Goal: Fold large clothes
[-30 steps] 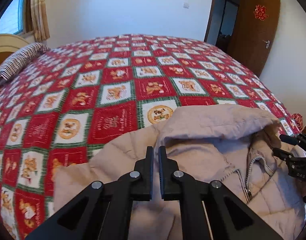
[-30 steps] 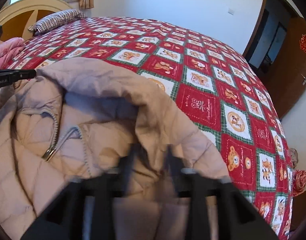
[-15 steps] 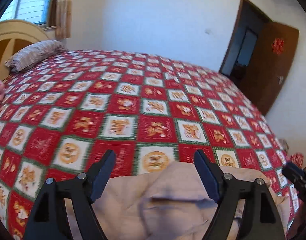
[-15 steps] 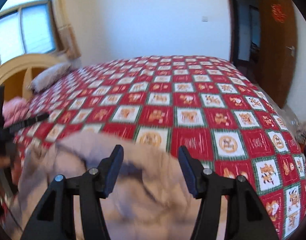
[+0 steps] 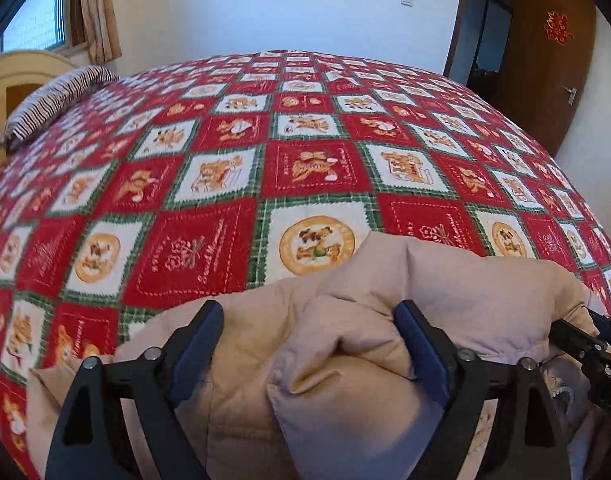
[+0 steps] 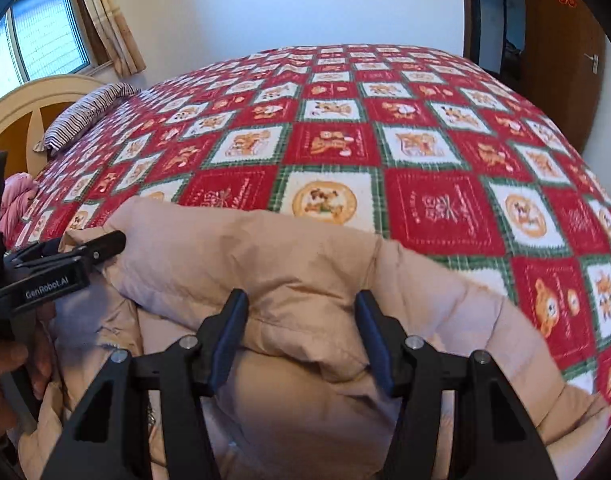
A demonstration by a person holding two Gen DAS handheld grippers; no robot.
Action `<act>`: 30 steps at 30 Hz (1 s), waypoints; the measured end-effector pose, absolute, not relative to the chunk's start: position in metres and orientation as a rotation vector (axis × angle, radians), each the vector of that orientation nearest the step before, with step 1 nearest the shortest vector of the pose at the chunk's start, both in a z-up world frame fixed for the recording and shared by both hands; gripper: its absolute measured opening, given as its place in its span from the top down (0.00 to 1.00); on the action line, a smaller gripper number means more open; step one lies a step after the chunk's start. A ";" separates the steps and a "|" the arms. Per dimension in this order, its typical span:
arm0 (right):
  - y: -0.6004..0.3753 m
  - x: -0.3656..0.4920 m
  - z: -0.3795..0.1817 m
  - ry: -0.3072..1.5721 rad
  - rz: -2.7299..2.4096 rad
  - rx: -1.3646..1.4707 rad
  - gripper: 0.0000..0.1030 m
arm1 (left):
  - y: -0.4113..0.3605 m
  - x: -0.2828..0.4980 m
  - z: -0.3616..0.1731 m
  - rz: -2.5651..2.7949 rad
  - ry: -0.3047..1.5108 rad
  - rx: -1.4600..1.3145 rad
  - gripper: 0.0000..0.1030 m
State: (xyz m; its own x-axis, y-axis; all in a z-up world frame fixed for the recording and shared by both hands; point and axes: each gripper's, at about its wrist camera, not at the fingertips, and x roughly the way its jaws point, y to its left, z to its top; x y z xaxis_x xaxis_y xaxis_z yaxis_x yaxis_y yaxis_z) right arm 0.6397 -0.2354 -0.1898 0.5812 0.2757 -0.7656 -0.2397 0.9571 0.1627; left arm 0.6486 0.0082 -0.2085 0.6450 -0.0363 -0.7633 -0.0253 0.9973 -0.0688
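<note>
Both tongs stand open: the left tongs (image 5: 307, 344) and right tongs (image 6: 301, 334) each straddle a puffed ridge of the beige coat (image 6: 265, 264) without pinching it. The coat lies bunched at the near edge of the bed (image 5: 305, 168), running left to right, directly under both

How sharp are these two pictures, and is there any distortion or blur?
Left wrist view: fisheye bends the bedspread into a dome; the beige jacket near the lens looks soft. Right wrist view: same bulge, daylight from the window, dark corners.
</note>
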 end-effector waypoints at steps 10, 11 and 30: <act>-0.230 0.641 -0.205 0.911 0.289 0.014 0.42 | 0.005 0.647 -0.222 0.007 0.863 -0.077 0.07; -0.230 0.641 -0.206 0.911 0.286 0.012 0.42 | 0.004 0.648 -0.223 0.011 0.865 -0.068 0.07; -0.238 0.610 -0.163 0.741 0.253 -0.015 0.44 | -0.018 0.615 -0.147 -0.038 0.668 -0.092 0.06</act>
